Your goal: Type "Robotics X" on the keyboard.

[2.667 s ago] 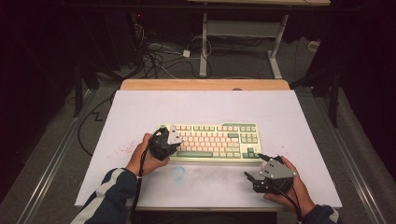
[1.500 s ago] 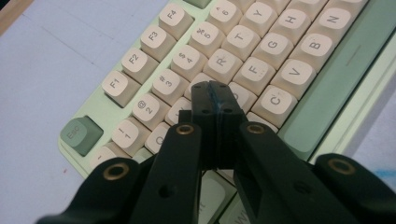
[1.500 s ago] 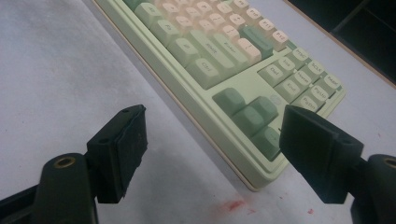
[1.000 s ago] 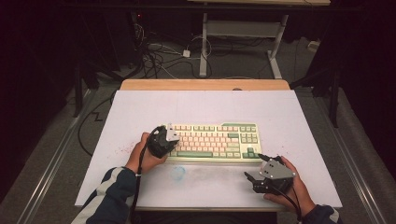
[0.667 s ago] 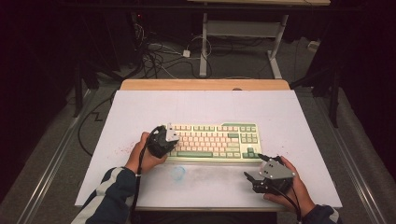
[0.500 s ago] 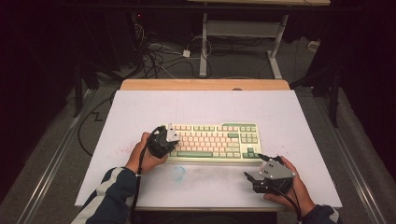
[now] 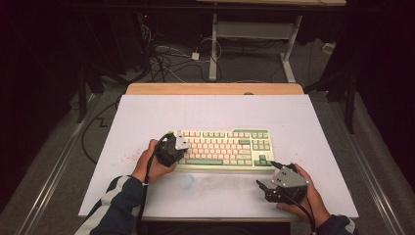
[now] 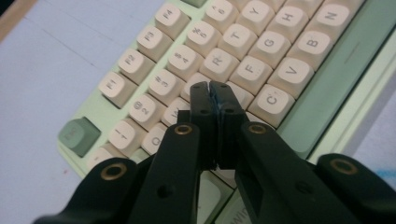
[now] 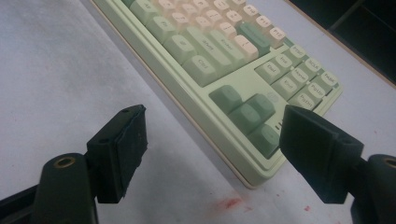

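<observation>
**A:** What am I looking at on the tabletop?

**B:** I see a keyboard [image 7: 222, 148] with a pale green case and cream keys, lying flat near the middle of the white tabletop [image 7: 205, 110], a little toward my side. Its long edge runs left to right in the high view.

**A:** Where is your left gripper?

**B:** My left gripper [image 8: 213, 95] sits over the left end of the keyboard. Its two black jaws are clenched tight together with nothing between them. In the left gripper view the closed tips point down among the cream letter keys, just beside the R and C keys; I cannot tell whether they touch a key.

**A:** And the right one?

**B:** My right gripper [image 9: 212, 140] rests low on the tabletop, just off the keyboard's near right corner. Its jaws stand wide apart and hold nothing. Between them, in the right gripper view, I see the green arrow keys [image 9: 247, 114].

**A:** Anything else nearby?

**B:** A small reddish smudge [image 9: 229, 203] marks the tabletop beside that corner.
</observation>
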`<state>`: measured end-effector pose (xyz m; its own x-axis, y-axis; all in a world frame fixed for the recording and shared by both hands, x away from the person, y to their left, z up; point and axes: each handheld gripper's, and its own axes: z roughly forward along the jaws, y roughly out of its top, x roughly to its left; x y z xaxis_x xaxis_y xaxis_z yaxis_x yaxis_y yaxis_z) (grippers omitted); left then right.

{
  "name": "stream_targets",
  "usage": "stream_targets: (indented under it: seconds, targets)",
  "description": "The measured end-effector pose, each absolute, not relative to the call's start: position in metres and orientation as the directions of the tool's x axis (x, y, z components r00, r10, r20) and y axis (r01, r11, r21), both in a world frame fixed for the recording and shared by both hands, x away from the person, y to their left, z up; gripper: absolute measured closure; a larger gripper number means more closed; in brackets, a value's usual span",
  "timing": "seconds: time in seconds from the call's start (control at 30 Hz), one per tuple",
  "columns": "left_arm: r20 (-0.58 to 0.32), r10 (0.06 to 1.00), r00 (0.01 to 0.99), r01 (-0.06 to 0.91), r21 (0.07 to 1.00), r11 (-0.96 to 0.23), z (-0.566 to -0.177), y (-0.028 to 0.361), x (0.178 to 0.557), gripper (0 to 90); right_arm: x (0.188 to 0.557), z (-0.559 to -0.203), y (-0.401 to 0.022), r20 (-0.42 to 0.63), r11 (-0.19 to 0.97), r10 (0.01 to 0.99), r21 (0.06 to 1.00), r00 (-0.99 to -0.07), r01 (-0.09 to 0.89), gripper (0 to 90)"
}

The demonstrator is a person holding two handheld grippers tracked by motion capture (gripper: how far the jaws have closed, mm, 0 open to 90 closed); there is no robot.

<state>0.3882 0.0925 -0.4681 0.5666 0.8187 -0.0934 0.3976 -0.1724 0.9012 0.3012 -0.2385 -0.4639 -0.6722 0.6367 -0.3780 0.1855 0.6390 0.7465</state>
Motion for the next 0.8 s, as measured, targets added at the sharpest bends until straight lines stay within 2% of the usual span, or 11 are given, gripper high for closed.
stream_targets:
  seconds: [0.2, 0.4, 0.8]
  targets:
    - [-0.09, 0.817, 0.57, 0.374, 0.913, -0.161, -0.462, 0.096, 0.385, 83.1, 0.301, -0.464, -0.239, -0.378, 0.639, 0.637, 0.746, -0.671, 0.186, 24.0]
    - [-0.107, 0.818, 0.566, 0.343, 0.932, -0.115, -0.458, 0.104, 0.383, 72.4, 0.302, -0.463, -0.241, -0.378, 0.631, 0.647, 0.753, -0.663, 0.187, 24.0]
    - [-0.126, 0.819, 0.559, 0.272, 0.962, -0.038, -0.454, 0.119, 0.359, 39.6, 0.301, -0.461, -0.242, -0.381, 0.629, 0.65, 0.755, -0.657, 0.184, 24.0]
